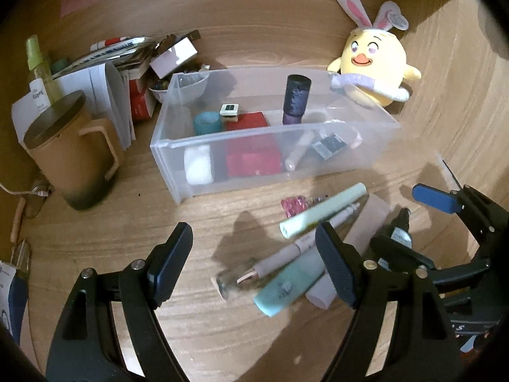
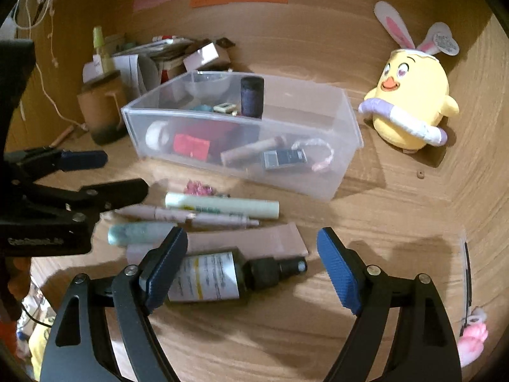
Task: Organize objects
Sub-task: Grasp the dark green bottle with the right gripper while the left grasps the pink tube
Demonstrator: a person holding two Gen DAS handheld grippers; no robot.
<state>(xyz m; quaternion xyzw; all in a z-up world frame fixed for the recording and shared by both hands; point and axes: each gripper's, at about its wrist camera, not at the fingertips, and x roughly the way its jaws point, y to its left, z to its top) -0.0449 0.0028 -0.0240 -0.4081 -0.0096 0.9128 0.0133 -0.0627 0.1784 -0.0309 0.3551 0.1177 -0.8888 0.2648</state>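
the clear bin (image 1: 222,146) beyond both sets of fingers already holds several items. loose tubes (image 2: 222,207) and a dark bottle (image 2: 222,275) still lie ahead on the desk. the left gripper (image 1: 254,264) and right gripper (image 2: 251,267) stand apart, holding nothing.

A clear plastic bin (image 2: 337,133) stood far on the desk (image 2: 397,216), partly filled. Nearer lay a pale green tube (image 2: 222,207), a pen (image 2: 203,218) and a dark spray bottle (image 2: 229,275), flat.

desk (image 2: 397,210) | clear bin (image 2: 318,178), mug (image 1: 76,159), plush chick (image 2: 413,108) (upright), tubes (image 2: 222,207)
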